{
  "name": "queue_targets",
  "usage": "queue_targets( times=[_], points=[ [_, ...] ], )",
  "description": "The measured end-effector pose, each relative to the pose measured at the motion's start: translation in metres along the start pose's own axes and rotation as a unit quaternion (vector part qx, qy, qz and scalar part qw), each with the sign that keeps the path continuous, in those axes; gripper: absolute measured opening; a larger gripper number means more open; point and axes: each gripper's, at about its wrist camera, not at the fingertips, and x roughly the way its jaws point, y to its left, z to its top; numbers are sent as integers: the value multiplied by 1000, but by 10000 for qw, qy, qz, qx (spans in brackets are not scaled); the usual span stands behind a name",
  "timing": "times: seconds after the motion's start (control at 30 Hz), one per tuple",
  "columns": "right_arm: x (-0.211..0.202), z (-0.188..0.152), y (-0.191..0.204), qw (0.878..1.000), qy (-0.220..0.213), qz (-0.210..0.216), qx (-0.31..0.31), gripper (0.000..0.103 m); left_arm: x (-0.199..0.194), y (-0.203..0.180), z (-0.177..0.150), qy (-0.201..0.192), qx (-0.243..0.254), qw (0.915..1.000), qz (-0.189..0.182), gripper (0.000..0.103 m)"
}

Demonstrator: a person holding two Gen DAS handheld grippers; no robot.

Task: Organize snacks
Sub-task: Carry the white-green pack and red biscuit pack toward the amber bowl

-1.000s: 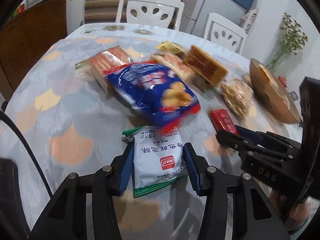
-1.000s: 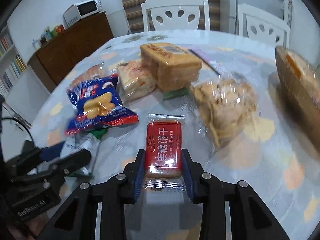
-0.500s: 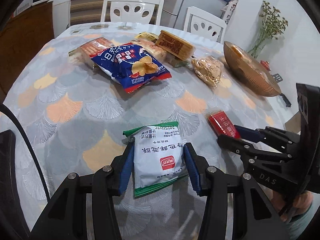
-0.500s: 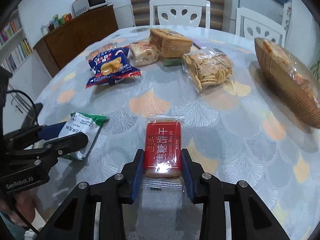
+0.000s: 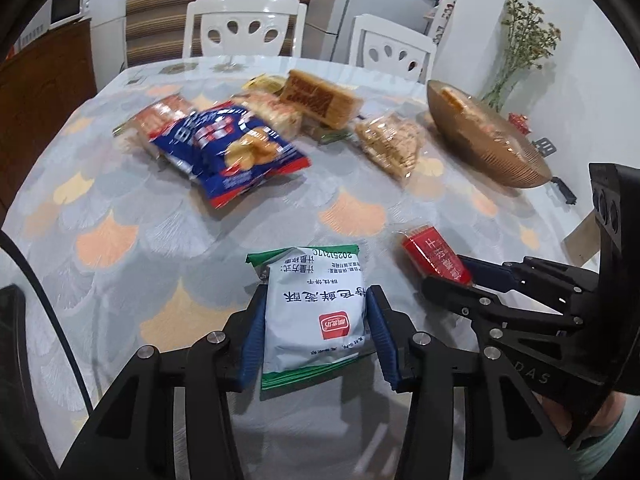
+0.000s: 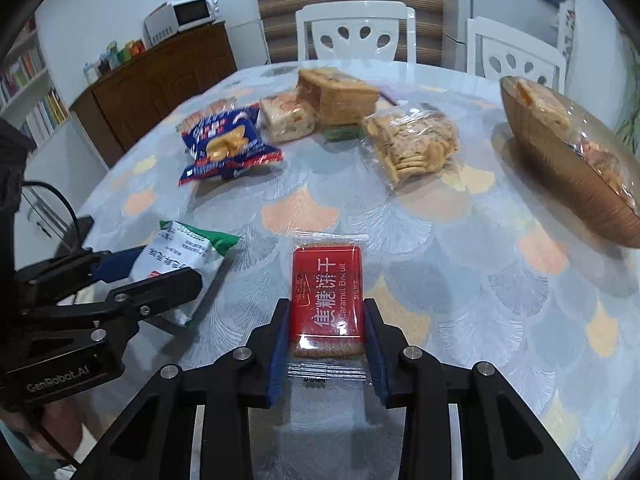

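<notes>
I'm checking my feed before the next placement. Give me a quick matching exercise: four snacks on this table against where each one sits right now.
Things:
1. white and green packet
2. red caramel biscuit
3. blue chip bag
4. clear bag of round crackers

Places:
A. lying on the table beside the brown bowl
B. between the right gripper fingers
C. between the left gripper fingers
D. lying on the table at the far left of the snack pile

Pairs: 1-C, 2-B, 3-D, 4-A
</notes>
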Motion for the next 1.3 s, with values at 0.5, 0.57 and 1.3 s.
queue_targets(
  times=[0.5, 0.57, 1.3],
  points=[
    [-53, 16, -51, 9975, -514, -194, 440, 33, -5, -58, 41, -273, 638, 9970, -354, 45],
    [-59, 18, -65, 9964, -563, -239, 588, 33, -3, -70, 52, -318, 806, 9955, -392, 45],
    [-121, 98, -245, 9394, -1256, -1131, 2982, 33, 76, -206, 184, -444, 1643, 9773, -1262, 45]
  ],
)
